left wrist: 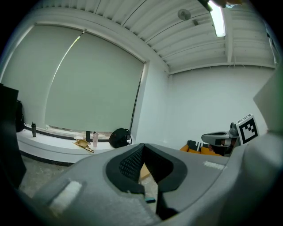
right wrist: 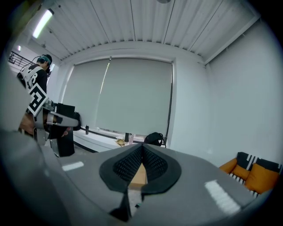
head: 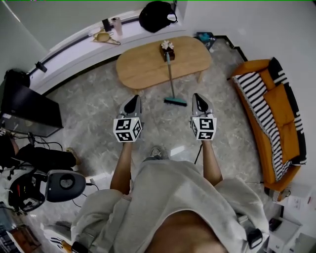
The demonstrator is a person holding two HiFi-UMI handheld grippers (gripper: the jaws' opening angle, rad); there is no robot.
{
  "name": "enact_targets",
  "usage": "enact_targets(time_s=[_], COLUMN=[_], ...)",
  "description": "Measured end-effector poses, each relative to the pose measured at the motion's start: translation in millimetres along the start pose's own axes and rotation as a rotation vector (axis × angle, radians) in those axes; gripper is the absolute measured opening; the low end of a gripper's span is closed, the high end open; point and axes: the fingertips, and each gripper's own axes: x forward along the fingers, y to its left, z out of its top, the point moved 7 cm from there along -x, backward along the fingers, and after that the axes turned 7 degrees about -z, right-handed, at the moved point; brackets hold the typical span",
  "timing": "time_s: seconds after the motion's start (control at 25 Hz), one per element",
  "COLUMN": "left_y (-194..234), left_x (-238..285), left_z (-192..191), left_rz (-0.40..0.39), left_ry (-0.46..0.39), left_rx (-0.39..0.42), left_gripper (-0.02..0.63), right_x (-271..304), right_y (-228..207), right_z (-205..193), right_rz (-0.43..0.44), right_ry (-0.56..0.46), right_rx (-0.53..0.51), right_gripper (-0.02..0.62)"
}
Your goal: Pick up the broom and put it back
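Observation:
The broom leans against the oval wooden coffee table. Its teal head rests on the marble floor and its thin handle runs up to the table top. Both grippers are held out level in front of me, short of the broom head. My left gripper is to the left of the head, my right gripper to its right. Both have their jaws together with nothing between them. In the left gripper view a bit of the teal head shows below the shut left gripper.
A small box with white flowers stands on the table by the broom handle. An orange sofa with a striped throw fills the right side. A black bag and bottles sit on the window ledge; dark equipment stands at the left.

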Motion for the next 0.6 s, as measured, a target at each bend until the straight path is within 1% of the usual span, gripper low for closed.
enact_targets(time_s=[0.04,0.16,0.24,0.36,0.44,0.6], left_y=[11.5,75.7,107.5,119.2,119.4,116.8], left_x=[8.4,35.9,47.6,55.0,60.1,74.6], left_z=[4.0,21.0,26.7,26.2,24.7,22.7], left_rz=[-0.007,-0.035,-0.051,-0.07,-0.078,-0.085], left_ry=[0.0,0.012,0.02,0.031,0.034,0.036], left_rx=[-0.001,-0.01,-0.024,-0.035,-0.036,-0.037], left_gripper=[0.003,0.003,0.003,0.003,0.003,0.003], right_x=[11.7,65.3,90.0,98.6,100.0,108.7], right_y=[3.3,35.4,53.7,62.7,62.9,56.1], right_z=[4.0,20.5,26.4,29.7,29.5,22.4], right_rz=[-0.006,-0.031,-0.044,-0.051,-0.05,-0.045], right_ry=[0.002,0.027,0.059,0.082,0.076,0.096], right_rx=[-0.003,-0.009,-0.01,-0.006,-0.01,-0.007], right_gripper=[0.001,0.0,0.0,0.002,0.002,0.0])
